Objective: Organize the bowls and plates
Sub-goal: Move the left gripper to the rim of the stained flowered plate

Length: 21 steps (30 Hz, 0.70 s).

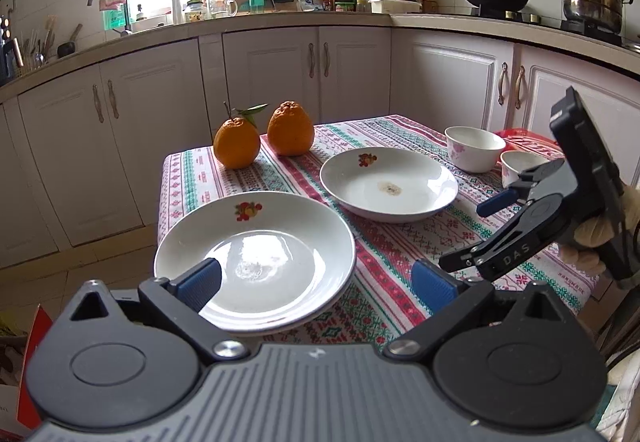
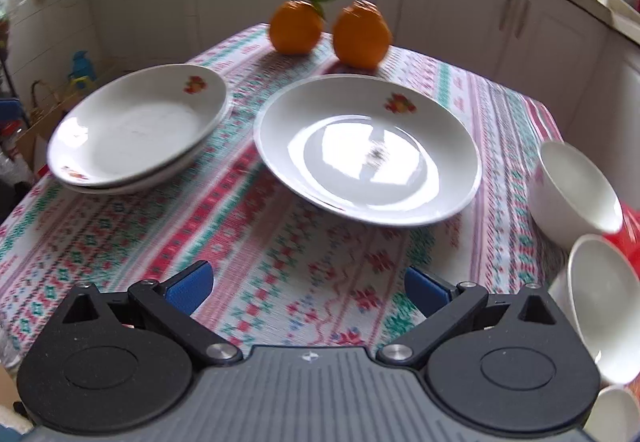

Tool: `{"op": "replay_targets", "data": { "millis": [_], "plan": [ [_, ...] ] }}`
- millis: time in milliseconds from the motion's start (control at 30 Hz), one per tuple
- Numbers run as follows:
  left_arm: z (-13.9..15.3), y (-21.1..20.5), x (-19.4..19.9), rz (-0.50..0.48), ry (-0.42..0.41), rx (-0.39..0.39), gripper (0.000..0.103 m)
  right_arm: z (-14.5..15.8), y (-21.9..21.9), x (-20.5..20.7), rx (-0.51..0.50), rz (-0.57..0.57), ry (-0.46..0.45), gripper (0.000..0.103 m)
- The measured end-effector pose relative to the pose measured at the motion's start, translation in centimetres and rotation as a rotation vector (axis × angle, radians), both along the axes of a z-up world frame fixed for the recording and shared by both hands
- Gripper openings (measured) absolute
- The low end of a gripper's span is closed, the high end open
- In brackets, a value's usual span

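Observation:
Two stacked white plates (image 1: 256, 254) with a fruit print sit at the table's near left corner; they also show in the right wrist view (image 2: 136, 129). A single white plate (image 1: 388, 183) lies mid-table, also in the right wrist view (image 2: 368, 149). White bowls (image 1: 474, 147) stand at the right, also in the right wrist view (image 2: 576, 189), with another bowl (image 2: 600, 302) nearer. My left gripper (image 1: 316, 282) is open, its left pad over the stacked plates' rim. My right gripper (image 2: 306, 288) is open and empty above the cloth; it also shows in the left wrist view (image 1: 468, 234).
Two oranges (image 1: 264, 135) stand at the table's far edge. The patterned tablecloth (image 1: 384, 254) covers the small table. A red item (image 1: 528, 141) lies behind the bowls. White kitchen cabinets (image 1: 280, 73) run behind the table.

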State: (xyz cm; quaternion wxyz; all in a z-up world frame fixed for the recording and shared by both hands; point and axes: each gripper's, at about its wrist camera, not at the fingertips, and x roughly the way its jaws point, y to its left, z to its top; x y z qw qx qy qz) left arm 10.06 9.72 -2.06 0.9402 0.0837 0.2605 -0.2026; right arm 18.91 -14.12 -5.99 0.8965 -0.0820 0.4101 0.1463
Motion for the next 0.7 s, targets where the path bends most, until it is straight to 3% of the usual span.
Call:
{"op": "replay_targets", "data": {
  "millis": [133, 467, 700],
  "plan": [
    [0.4, -0.9, 0.9, 0.013, -0.014, 0.025, 0.102, -1.1, -1.0, 1.2, 0.030, -0.052, 0.019, 0.103],
    [0.2, -3.6, 4.4, -0.065, 0.062, 0.044, 0.102, -1.7, -0.7, 3.2, 0.032, -0.081, -0.022, 0.103],
    [1.3, -5.9, 8.7, -0.112, 0.073, 0.048, 0.102, -2.0, -1.0, 3.2, 0.045, -0.049, -0.064, 0.103]
  ]
}}
